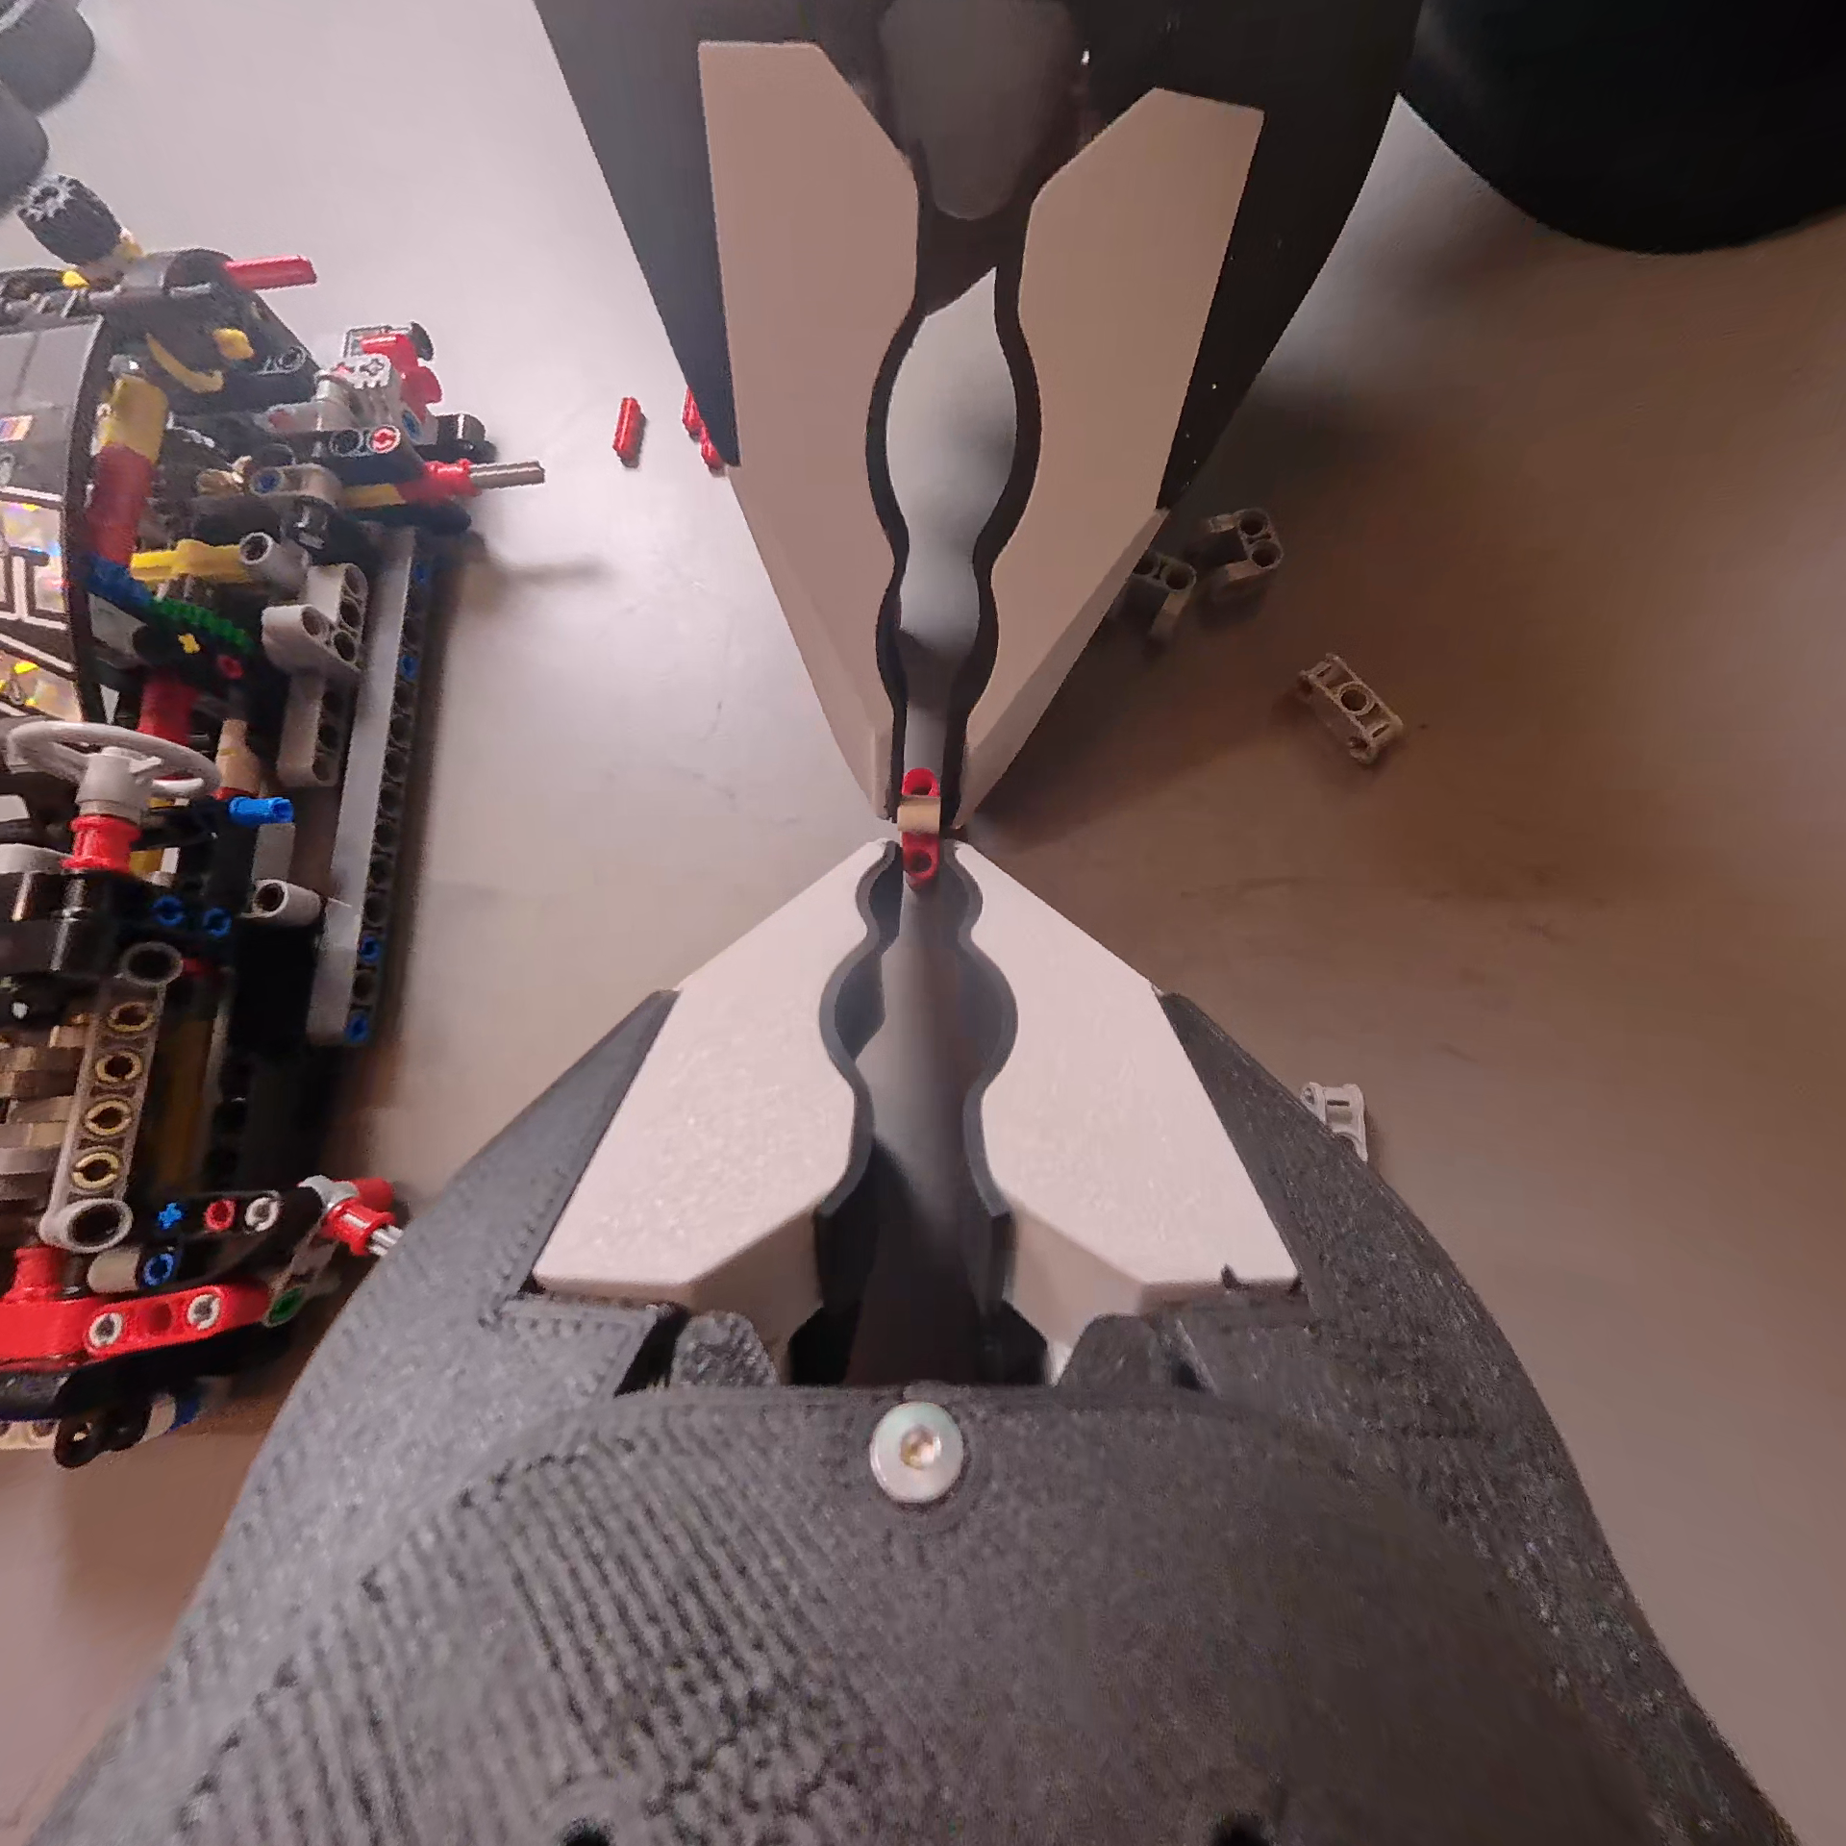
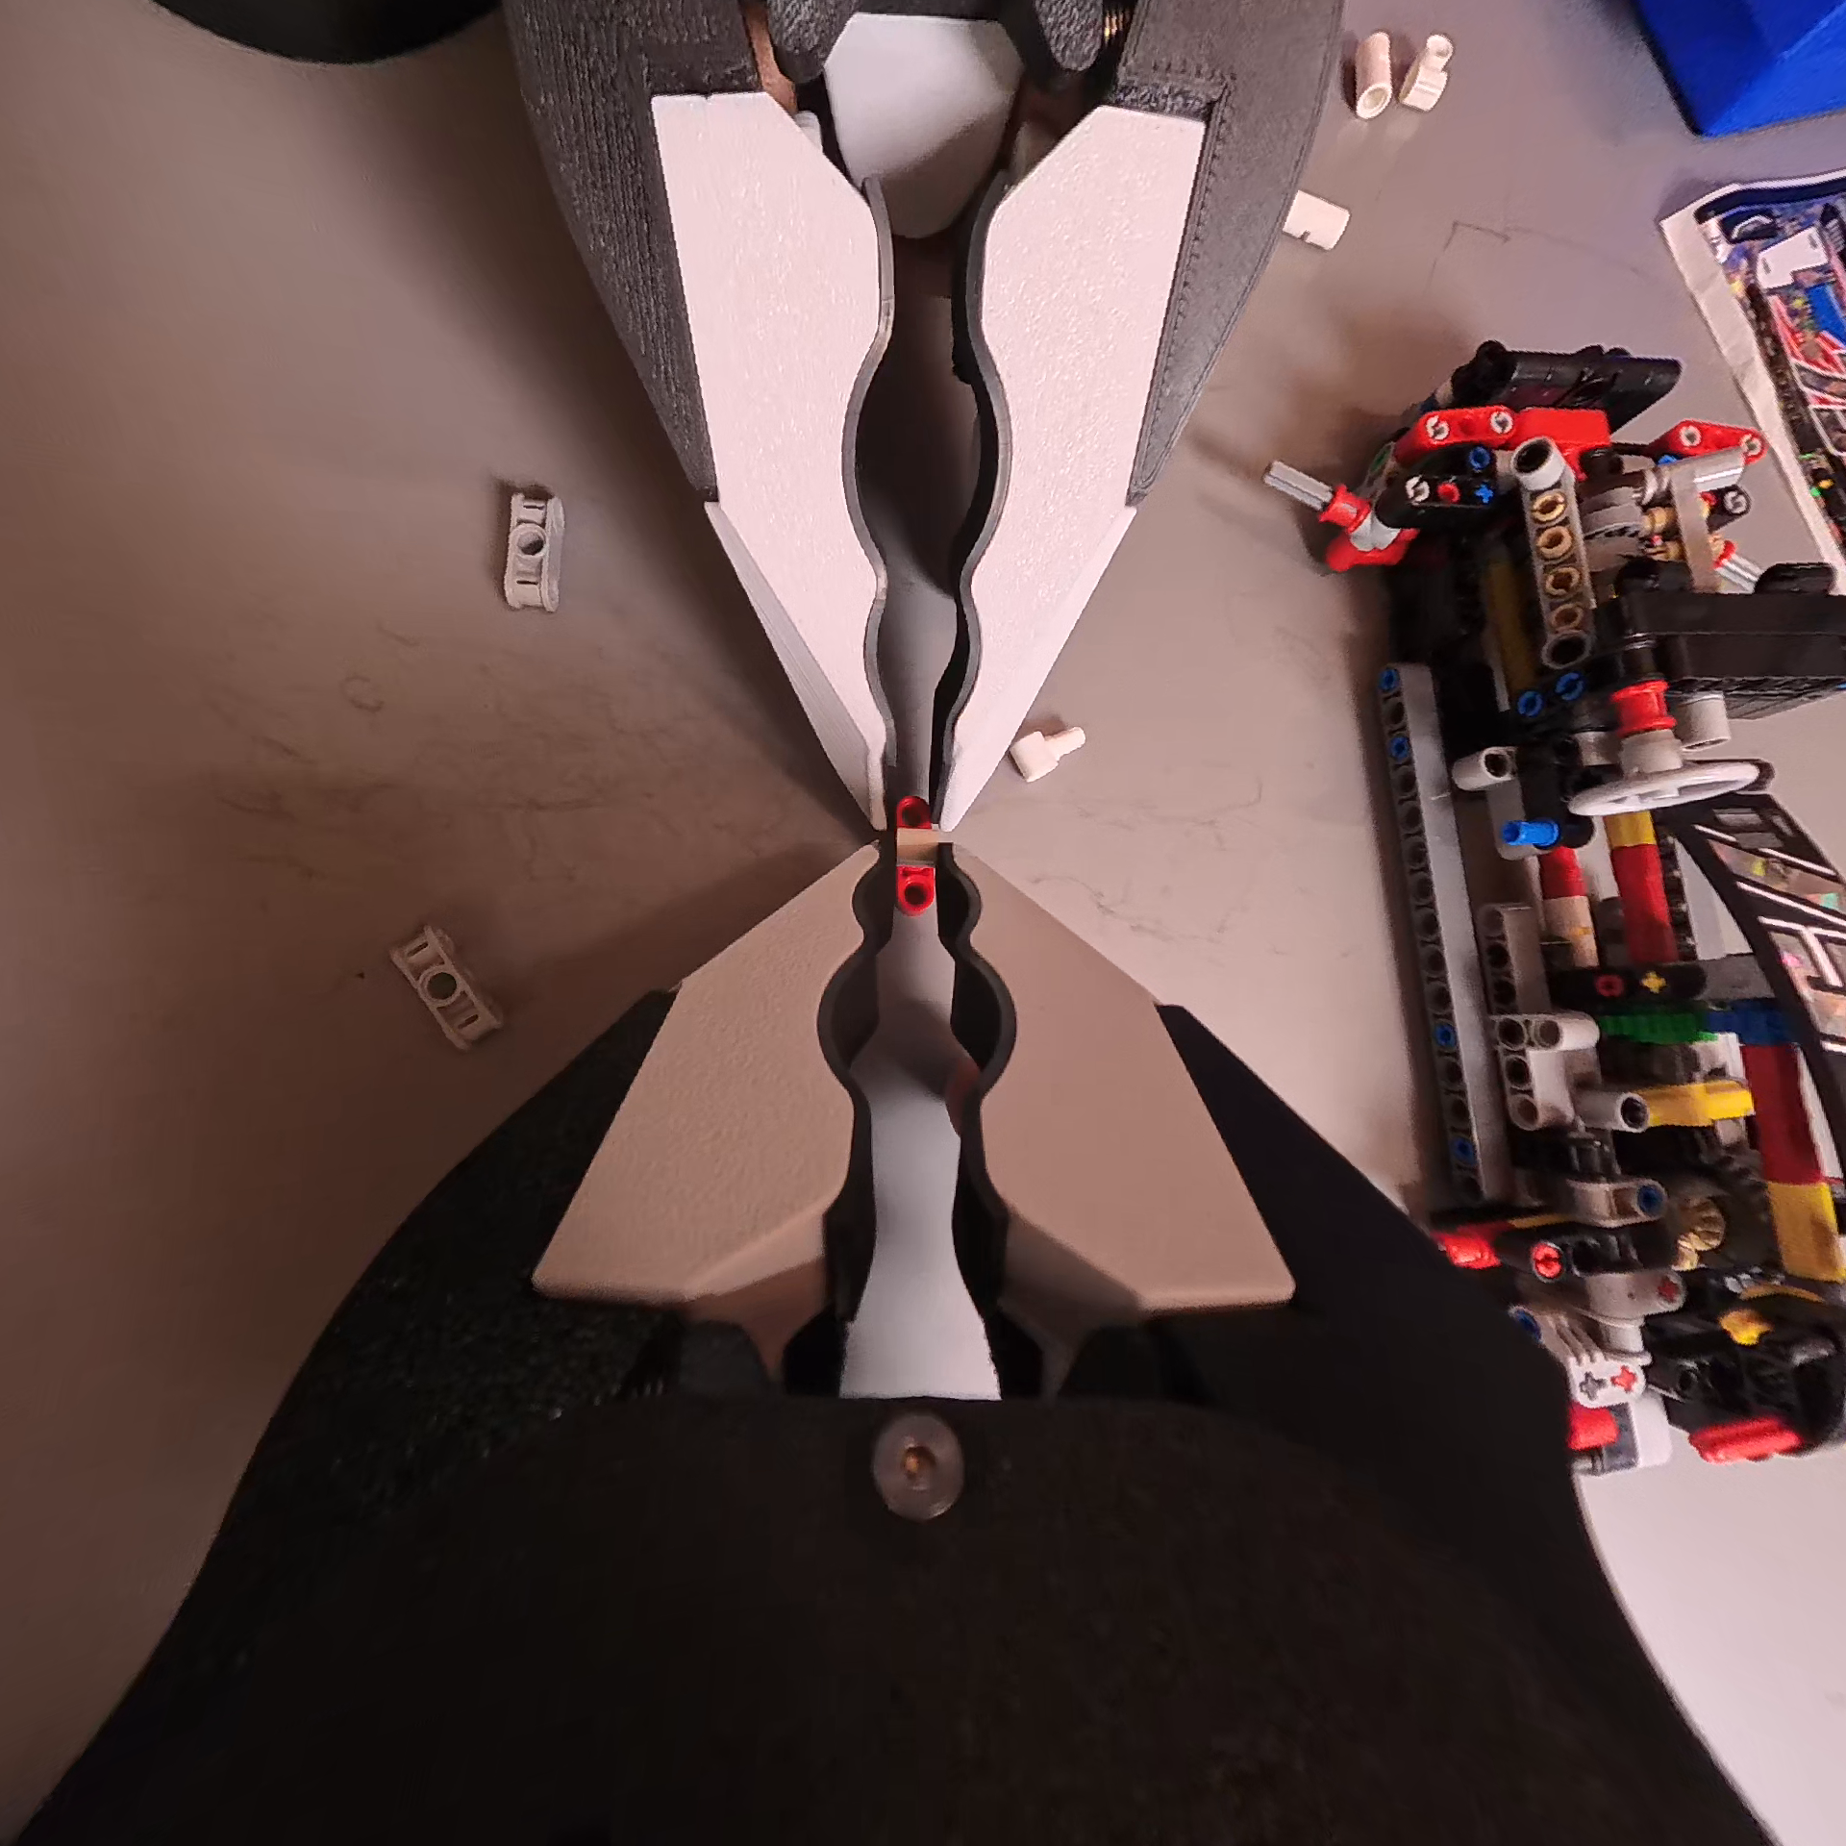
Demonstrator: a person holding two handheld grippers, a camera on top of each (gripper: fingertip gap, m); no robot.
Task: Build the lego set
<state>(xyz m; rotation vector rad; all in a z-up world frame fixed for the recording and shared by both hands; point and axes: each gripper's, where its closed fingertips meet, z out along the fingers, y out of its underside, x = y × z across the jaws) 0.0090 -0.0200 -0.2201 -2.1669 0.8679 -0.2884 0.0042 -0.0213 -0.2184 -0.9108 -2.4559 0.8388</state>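
Note:
My two grippers meet tip to tip above the table. Between them is a small piece: a tan connector [image 1: 919, 815] with a red pin end on each side. My left gripper [image 1: 920, 861] is shut on the near red end [image 1: 918, 867]. The right gripper [image 1: 920, 797] comes from above and is shut on the far red end [image 1: 918, 782]. In the right wrist view my right gripper [image 2: 914, 867] pinches one red end [image 2: 913, 889], the tan connector [image 2: 914, 845] sits at the tips, and the left gripper [image 2: 911, 805] pinches the other red end [image 2: 910, 809].
The part-built Lego car [image 1: 200, 799] lies at the left, and at the right in the right wrist view [image 2: 1648, 899]. Loose grey connectors [image 1: 1349, 709], red pins [image 1: 627, 430] and white pieces [image 2: 1044, 749] lie on the table. A booklet [image 2: 1778, 300] and a blue bin [image 2: 1758, 60] are at the far right. The grippers are tip to tip, or close to it.

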